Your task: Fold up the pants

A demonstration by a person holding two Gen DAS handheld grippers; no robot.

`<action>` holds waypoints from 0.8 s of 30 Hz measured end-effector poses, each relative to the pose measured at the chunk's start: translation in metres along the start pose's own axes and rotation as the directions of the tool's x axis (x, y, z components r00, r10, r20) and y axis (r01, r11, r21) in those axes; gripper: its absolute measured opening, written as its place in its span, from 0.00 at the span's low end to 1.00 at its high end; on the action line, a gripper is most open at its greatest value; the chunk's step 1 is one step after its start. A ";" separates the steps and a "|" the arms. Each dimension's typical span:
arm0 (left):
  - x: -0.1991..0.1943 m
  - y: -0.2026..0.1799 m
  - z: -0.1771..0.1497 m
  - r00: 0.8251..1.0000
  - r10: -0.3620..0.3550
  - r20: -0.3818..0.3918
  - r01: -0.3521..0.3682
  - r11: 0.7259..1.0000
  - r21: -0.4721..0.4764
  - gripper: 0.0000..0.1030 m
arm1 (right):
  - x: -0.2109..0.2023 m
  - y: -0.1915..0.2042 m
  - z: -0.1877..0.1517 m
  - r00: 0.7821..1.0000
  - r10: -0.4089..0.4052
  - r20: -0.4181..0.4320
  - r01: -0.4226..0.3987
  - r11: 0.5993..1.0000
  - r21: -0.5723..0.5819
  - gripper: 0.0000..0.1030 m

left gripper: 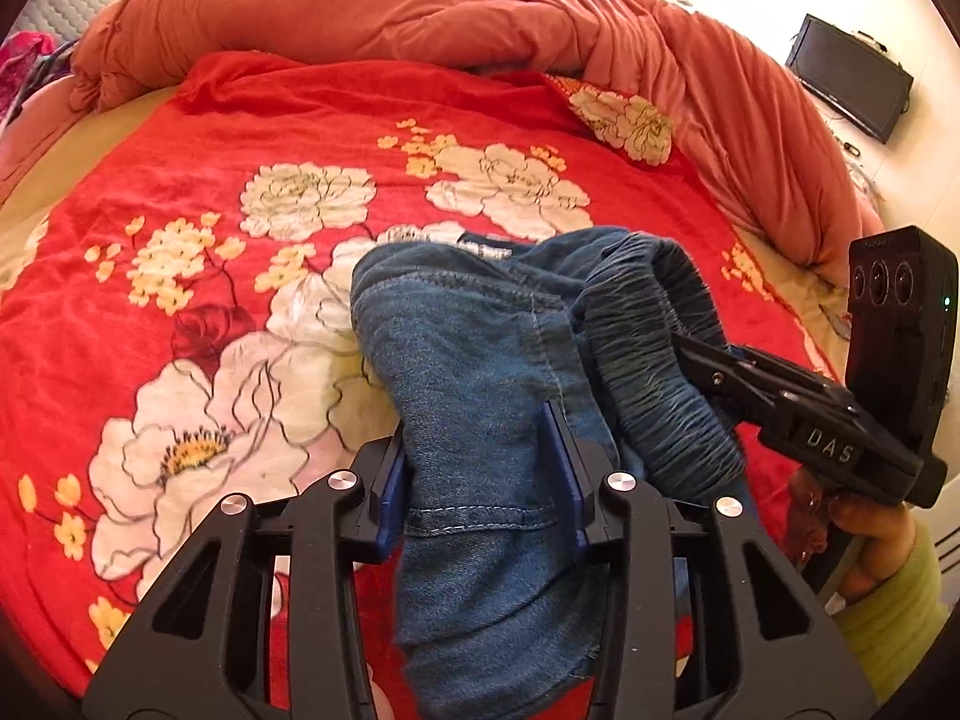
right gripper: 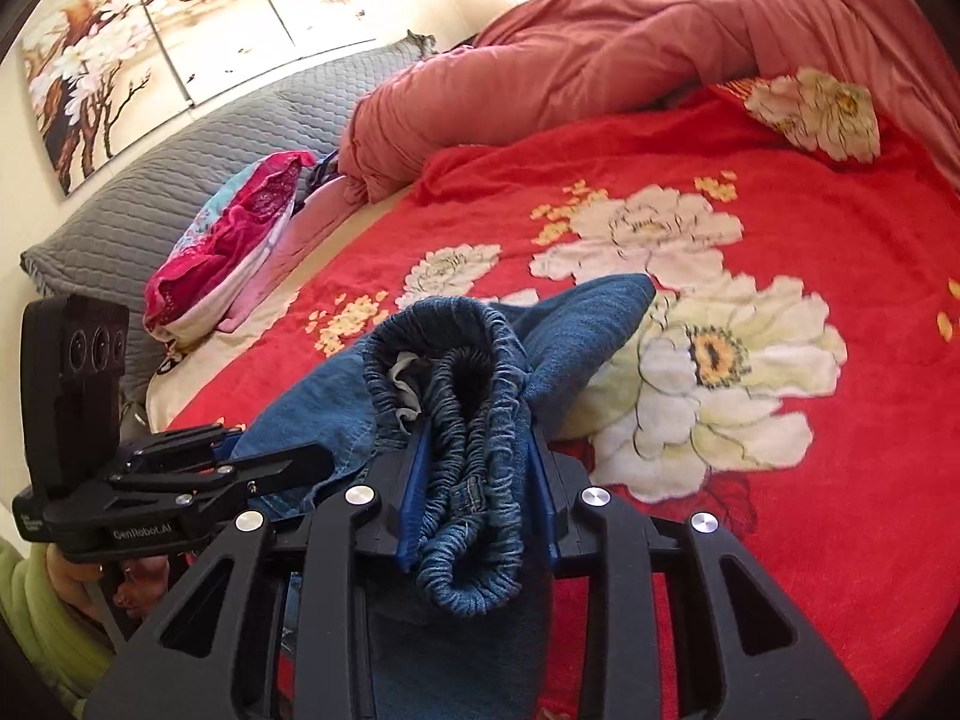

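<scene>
1. Bed (left gripper: 36, 180) under a red floral blanket (left gripper: 240, 276), rumpled salmon duvet (left gripper: 420, 6) at the far side.
2. Blue denim pants (left gripper: 480, 372) bunched, lifted above the blanket near the front edge, held by both grippers.
3. Left gripper (left gripper: 480, 468): jaws closed on a denim fold.
4. Right gripper (right gripper: 474, 480): jaws clamped on the gathered elastic waistband (right gripper: 462, 396).
5. Pink clothes pile (right gripper: 240, 228) near the grey headboard (right gripper: 150, 192).

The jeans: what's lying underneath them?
Under the jeans lies a red floral blanket spread over the bed. Whatever sits directly beneath the denim is covered, so I can't tell.
</scene>
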State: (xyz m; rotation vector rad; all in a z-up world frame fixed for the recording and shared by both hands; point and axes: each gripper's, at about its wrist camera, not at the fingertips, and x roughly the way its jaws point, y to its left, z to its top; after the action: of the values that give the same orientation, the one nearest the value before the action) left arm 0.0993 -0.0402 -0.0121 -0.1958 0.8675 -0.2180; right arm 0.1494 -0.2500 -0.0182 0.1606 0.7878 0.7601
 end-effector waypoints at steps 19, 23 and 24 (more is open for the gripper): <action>0.049 0.026 0.038 0.995 0.097 0.025 -0.098 0.995 0.030 0.31 | 0.063 -0.035 0.043 0.987 -0.142 -0.071 0.143 0.990 0.012 0.38; 0.049 0.026 0.034 0.994 0.111 0.023 -0.112 0.993 0.034 0.37 | 0.059 -0.047 0.036 0.983 -0.163 -0.090 0.171 0.982 0.082 0.56; 0.048 0.027 0.033 0.993 0.116 0.024 -0.117 0.992 0.035 0.42 | 0.058 -0.049 0.033 0.981 -0.171 -0.091 0.179 0.980 0.092 0.58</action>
State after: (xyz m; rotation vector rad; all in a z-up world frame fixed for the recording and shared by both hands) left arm 0.1578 -0.0249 -0.0334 -0.1129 0.8501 -0.1219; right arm 0.2264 -0.2421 -0.0479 0.1476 0.9066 0.5637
